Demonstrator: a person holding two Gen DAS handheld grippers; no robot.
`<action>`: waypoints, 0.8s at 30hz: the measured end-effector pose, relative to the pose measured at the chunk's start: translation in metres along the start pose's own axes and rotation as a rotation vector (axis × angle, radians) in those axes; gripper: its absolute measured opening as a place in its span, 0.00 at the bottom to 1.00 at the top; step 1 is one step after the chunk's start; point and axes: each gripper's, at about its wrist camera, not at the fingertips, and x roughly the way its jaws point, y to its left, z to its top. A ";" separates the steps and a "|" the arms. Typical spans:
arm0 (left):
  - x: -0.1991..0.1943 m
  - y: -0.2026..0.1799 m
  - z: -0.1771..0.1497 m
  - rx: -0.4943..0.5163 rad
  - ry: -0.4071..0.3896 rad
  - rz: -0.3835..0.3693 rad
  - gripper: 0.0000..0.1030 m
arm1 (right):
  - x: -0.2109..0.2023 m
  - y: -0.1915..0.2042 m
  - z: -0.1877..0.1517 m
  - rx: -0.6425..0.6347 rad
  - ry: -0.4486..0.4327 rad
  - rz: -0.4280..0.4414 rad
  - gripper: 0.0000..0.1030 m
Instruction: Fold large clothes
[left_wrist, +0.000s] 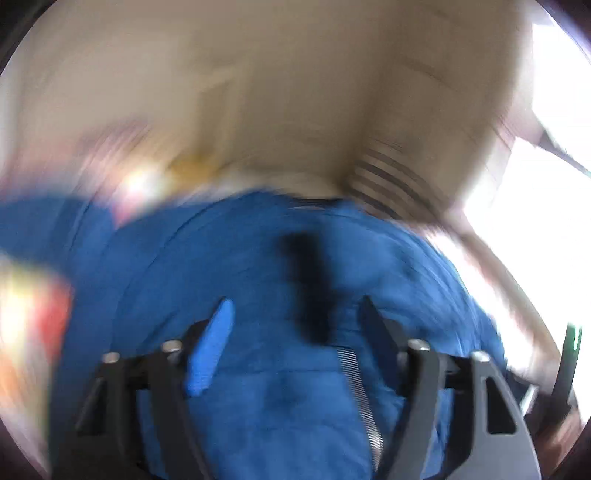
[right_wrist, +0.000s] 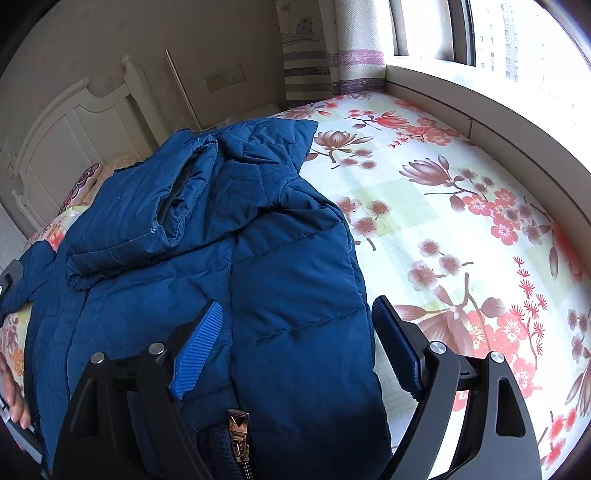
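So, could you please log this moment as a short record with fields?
garment: blue padded jacket, partly folded, sleeve laid over the body
surface: bed with floral sheet
zipper: pull visible at the near edge
right gripper: open, jacket edge between its fingers, not pinched
left gripper: open above the jacket; view blurred
background: white headboard, striped curtain

Your left wrist view all smeared with blur, blue jacket (left_wrist: 258, 266) there just a fuzzy shape, your hand (right_wrist: 11, 391) cut off at the right view's edge
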 end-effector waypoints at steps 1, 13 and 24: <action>0.005 -0.034 0.004 0.163 -0.015 0.000 0.83 | 0.000 0.001 0.000 -0.002 0.001 -0.001 0.79; 0.123 -0.149 0.017 0.584 0.218 -0.206 0.19 | 0.003 0.001 0.001 -0.003 0.004 -0.004 0.83; 0.050 0.167 -0.011 -0.885 -0.063 -0.357 0.79 | 0.003 -0.001 0.001 0.004 0.001 0.010 0.84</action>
